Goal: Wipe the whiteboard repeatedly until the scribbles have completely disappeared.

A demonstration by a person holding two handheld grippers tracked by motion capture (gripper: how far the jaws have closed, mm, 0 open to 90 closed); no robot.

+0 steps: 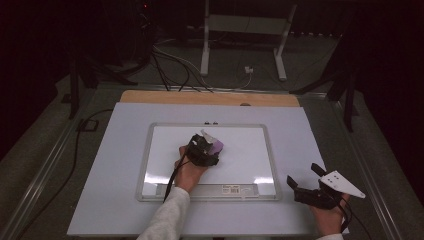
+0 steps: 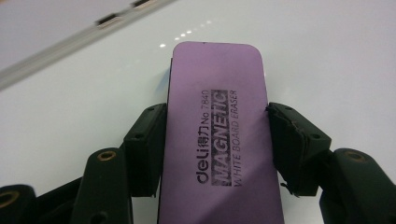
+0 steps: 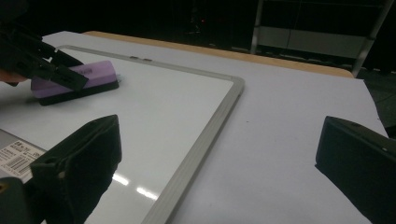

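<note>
Purple eraser lies flat on the whiteboard, clamped between the left gripper jaws. Right gripper rests on the table beside the board, jaws wide apart, holding nothing.

Black print on the purple whiteboard eraser, clamped between the left gripper's fingers, read "deli", Chinese characters, "No 7840", "MAGNETIC" and "WHITE BOARD ERASER". A barcode sticker on the whiteboard's tray was too small to read.
</note>
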